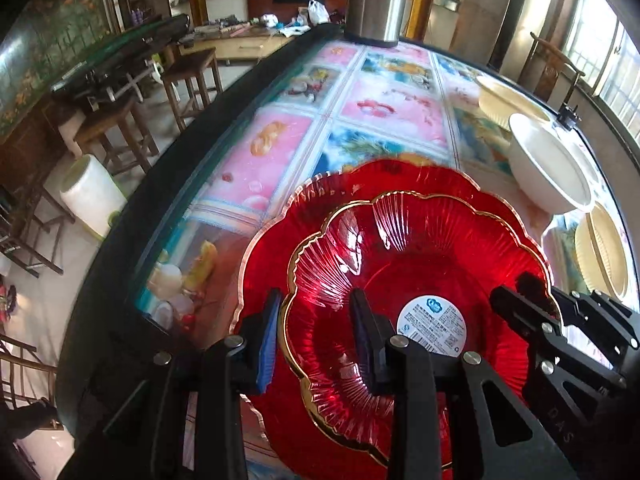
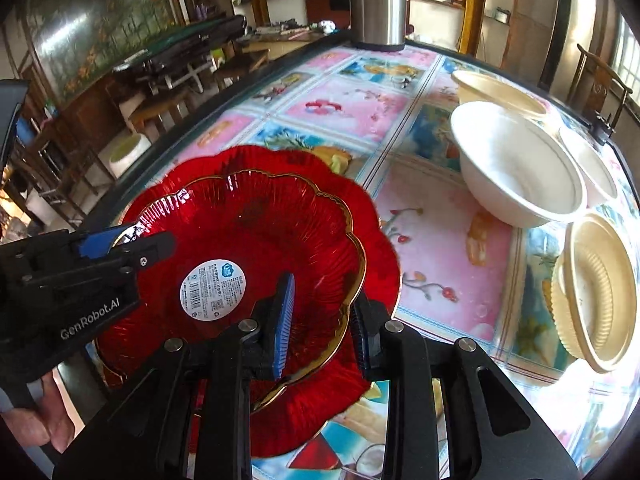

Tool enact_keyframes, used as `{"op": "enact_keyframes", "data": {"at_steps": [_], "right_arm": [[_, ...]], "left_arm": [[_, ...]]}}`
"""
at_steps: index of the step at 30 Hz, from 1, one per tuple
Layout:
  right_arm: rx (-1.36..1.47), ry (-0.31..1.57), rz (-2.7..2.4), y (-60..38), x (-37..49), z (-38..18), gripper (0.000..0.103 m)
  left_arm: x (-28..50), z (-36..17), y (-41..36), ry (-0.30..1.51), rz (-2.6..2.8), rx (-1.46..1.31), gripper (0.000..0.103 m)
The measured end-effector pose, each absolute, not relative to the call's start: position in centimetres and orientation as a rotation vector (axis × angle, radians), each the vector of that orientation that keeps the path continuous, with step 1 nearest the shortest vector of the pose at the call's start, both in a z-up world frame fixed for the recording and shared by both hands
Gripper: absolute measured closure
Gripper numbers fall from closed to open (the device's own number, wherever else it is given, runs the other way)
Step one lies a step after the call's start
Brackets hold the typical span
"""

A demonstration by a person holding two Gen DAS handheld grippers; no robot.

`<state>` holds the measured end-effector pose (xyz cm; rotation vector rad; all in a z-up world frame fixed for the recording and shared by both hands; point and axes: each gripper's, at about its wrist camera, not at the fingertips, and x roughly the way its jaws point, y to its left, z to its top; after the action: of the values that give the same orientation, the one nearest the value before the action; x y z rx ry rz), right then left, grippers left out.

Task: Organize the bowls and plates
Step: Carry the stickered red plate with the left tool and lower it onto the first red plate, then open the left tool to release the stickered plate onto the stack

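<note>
A red glass plate (image 1: 400, 264) (image 2: 260, 220) with a gold scalloped rim and a round white label (image 1: 434, 322) is carried by both grippers. My left gripper (image 1: 316, 336) is shut on its left rim, one blue pad outside and one inside. On the opposite rim my right gripper (image 2: 324, 328) is shut the same way. Each gripper shows in the other's view: the right gripper (image 1: 544, 300), the left gripper (image 2: 136, 240). Just beneath lies a larger red plate (image 1: 380, 176) (image 2: 288, 158) on the table; whether the two touch I cannot tell.
To the right stand a white bowl (image 1: 552, 168) (image 2: 516, 172), cream bowls (image 2: 500, 88) behind it and tilted cream plates (image 1: 600, 256) (image 2: 600, 288). A steel flask (image 1: 376, 0) (image 2: 378, 0) stands at the far end. The table's dark edge (image 1: 172, 184) runs left; stools beyond.
</note>
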<state>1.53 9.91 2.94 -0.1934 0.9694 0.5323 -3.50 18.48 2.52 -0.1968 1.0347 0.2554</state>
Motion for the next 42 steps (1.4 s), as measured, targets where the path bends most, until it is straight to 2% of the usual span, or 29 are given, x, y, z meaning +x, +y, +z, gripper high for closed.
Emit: {"op": "enact_keyframes", "data": {"at_steps": [3, 6, 14, 16, 29, 35, 37, 41, 42], "right_arm": [[-0.204, 0.984, 0.526, 10.1, 1.6, 2.5, 0.076], [-0.242, 0.997, 0.523, 10.6, 1.6, 2.5, 0.075], [-0.183, 1.06, 0.578, 9.5, 1.1, 2.7, 0.072], [-0.183, 1.062, 0.577, 9.6, 0.9, 2.7, 0.072], [-0.218, 1.061, 0.573, 9.5, 0.4, 3.5, 0.072], [-0.225, 0.971, 0.504, 8.3, -0.4, 5.3, 0.072], [-0.202, 0.946, 0.501, 7.8, -0.7, 5.8, 0.072], [-0.081, 0.893, 0.543, 5.9, -1.9, 7.1, 0.072], [-0.068, 0.874, 0.536, 5.6, -2.2, 7.3, 0.072]], "left_arm": [[-3.9, 2.8, 18.1, 1.01, 0.285, -0.154, 0.07], [-4.2, 2.8, 18.1, 0.993, 0.276, -0.165, 0.063], [-3.9, 2.8, 18.2, 0.976, 0.277, -0.169, 0.057], [-3.8, 2.7, 18.0, 0.974, 0.272, -0.162, 0.052], [-3.7, 2.6, 17.3, 0.97, 0.294, -0.123, 0.049], [-4.4, 3.6, 17.1, 0.923, 0.32, -0.11, 0.047], [-4.7, 4.3, 16.7, 0.899, 0.334, -0.091, 0.039], [-6.1, 6.0, 15.7, 0.81, 0.357, -0.097, 0.032], [-6.4, 6.5, 15.4, 0.789, 0.361, -0.102, 0.027]]}}
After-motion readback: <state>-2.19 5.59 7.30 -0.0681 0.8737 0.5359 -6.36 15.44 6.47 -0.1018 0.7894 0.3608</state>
